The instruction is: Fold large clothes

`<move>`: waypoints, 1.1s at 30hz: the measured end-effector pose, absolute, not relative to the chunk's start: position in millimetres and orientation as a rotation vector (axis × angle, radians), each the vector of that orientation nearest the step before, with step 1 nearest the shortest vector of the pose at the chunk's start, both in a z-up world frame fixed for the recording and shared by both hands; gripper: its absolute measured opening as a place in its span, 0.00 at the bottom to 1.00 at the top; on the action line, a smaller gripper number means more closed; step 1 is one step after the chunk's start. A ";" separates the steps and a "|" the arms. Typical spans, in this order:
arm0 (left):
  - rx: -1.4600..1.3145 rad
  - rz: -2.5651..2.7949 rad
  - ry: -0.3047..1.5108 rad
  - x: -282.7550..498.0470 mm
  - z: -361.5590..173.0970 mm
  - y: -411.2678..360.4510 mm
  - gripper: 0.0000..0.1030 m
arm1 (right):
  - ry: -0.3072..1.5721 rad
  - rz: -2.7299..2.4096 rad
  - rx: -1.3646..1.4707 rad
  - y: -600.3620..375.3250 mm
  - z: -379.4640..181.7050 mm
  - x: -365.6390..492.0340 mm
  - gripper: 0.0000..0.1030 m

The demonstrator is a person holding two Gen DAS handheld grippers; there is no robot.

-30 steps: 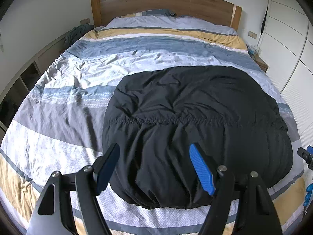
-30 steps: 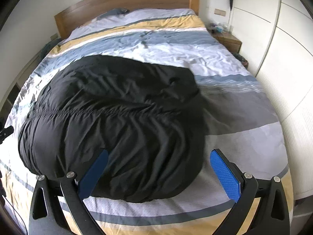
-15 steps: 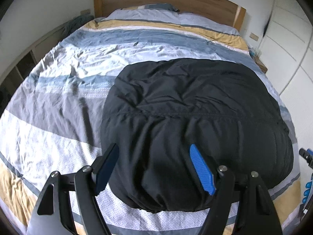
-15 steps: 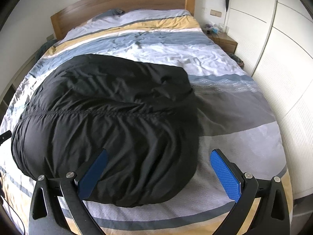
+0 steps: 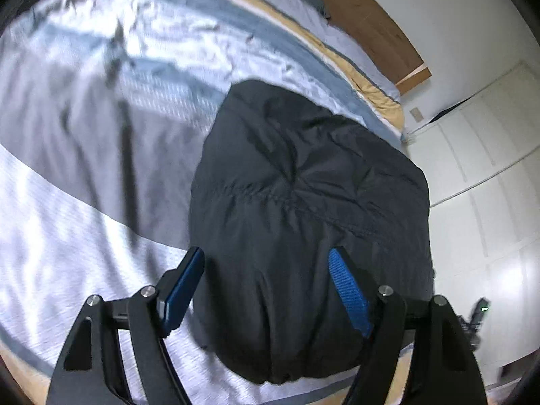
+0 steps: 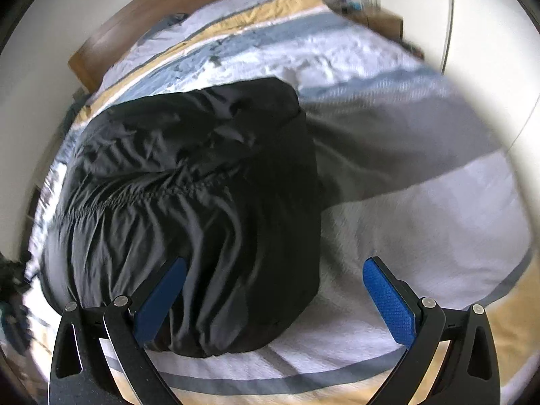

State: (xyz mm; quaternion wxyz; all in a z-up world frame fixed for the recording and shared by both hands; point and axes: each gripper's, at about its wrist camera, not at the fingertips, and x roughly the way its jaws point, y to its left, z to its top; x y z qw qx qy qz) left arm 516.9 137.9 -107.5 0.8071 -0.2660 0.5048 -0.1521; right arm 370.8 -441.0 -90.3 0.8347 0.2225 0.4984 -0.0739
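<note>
Currently the black padded garment (image 5: 303,202) lies bunched in a rounded heap on the striped bedspread (image 5: 67,236), toward the foot of the bed, flat surface presumably chosen for room to spread it. Left gripper (image 5: 266,290): jaws apart, holding nothing, poised above the heap's near left corner. Right gripper (image 6: 276,297): jaws likewise spread and empty, straddling the near right edge of the garment (image 6: 189,202). Judgement: both sit wide to take the two near corners; no fold started. Both views are motion-blurred.
</note>
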 end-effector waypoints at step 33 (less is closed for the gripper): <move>-1.060 -0.593 1.190 571.2 -221.3 72.6 0.81 | 1.236 0.365 0.960 -404.0 -221.7 484.7 1.00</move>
